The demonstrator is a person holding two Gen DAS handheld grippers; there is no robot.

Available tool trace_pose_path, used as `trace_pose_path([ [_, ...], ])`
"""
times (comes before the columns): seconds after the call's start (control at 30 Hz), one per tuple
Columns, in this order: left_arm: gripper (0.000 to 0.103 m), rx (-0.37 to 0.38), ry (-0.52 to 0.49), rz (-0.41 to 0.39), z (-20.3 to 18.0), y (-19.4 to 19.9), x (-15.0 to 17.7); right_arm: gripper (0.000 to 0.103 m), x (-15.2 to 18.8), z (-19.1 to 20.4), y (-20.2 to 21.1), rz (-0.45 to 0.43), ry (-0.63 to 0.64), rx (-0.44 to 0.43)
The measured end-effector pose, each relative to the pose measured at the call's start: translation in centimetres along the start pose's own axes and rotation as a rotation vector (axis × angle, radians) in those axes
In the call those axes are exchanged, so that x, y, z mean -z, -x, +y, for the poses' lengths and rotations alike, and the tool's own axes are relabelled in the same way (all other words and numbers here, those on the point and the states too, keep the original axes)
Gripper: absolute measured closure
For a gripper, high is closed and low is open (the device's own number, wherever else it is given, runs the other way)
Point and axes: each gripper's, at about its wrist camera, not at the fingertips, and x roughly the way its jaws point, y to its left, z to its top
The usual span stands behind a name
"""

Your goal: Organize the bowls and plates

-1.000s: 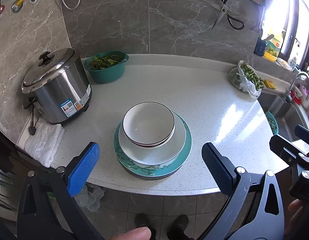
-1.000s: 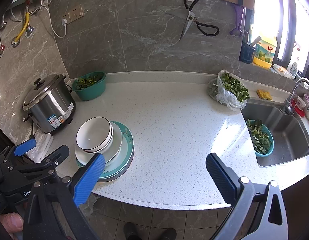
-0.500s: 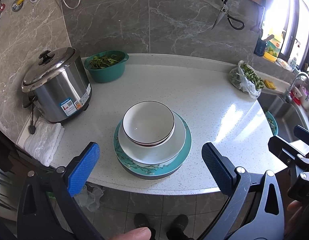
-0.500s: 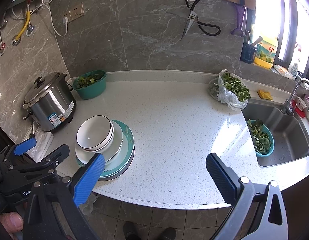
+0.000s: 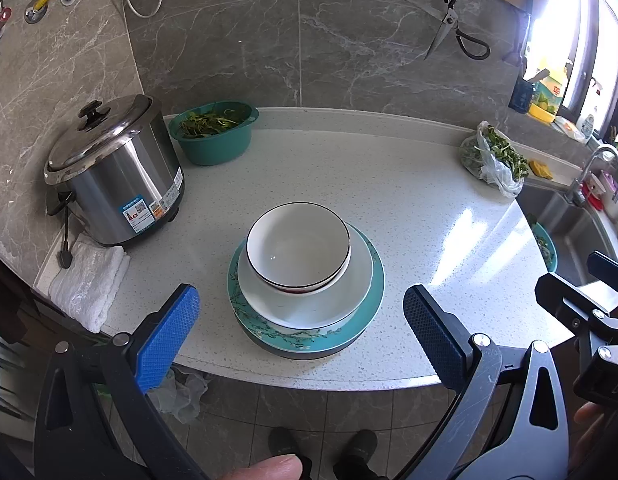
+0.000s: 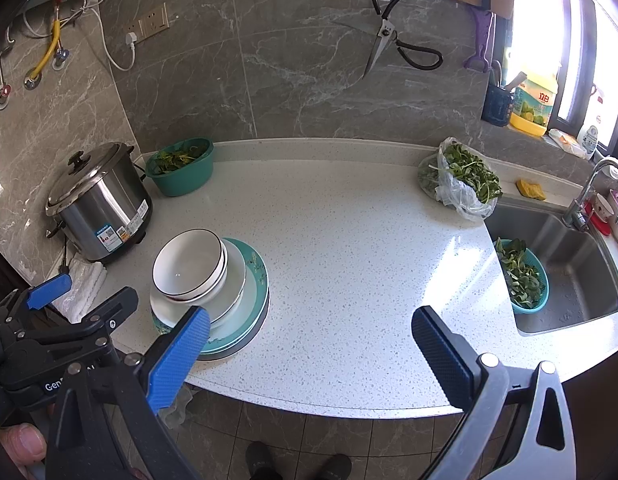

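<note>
A stack stands near the counter's front edge: white bowls with dark rims [image 5: 297, 246] nested on a white plate [image 5: 349, 284], on a teal patterned plate [image 5: 373, 300]. The stack also shows in the right wrist view, with the bowl [image 6: 187, 266] and the teal plate [image 6: 257, 280]. My left gripper [image 5: 301, 338] is open and empty, held off the counter's front edge just short of the stack. My right gripper [image 6: 309, 354] is open and empty, to the right of the stack, off the front edge.
A steel rice cooker [image 5: 113, 172] stands at the left with a folded white towel [image 5: 87, 280] in front. A teal basin of greens [image 5: 213, 132] is at the back. A bag of greens [image 6: 461, 178] lies near the sink [image 6: 569, 264].
Almost nothing has moved. The right wrist view has drifted slightly, so the stack sits a touch nearer in it. Both grippers stay open.
</note>
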Motion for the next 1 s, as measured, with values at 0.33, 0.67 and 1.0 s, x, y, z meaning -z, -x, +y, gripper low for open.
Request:
trace_pose_path([
  [0.33, 0.0, -0.002, -0.002, -0.001, 0.05, -0.03, 0.02, 0.0, -0.05, -0.02, -0.03, 0.001, 0.002, -0.001],
  [0.67, 0.0, -0.004, -0.006, -0.001, 0.07, -0.13, 0.1, 0.0, -0.04, 0.01, -0.1, 0.003, 0.004, -0.002],
  [1.0, 0.0, -0.006, -0.005, 0.001, -0.08, -0.33, 0.17, 0.0, 0.04, 0.07, -0.2, 0.005, 0.006, -0.003],
])
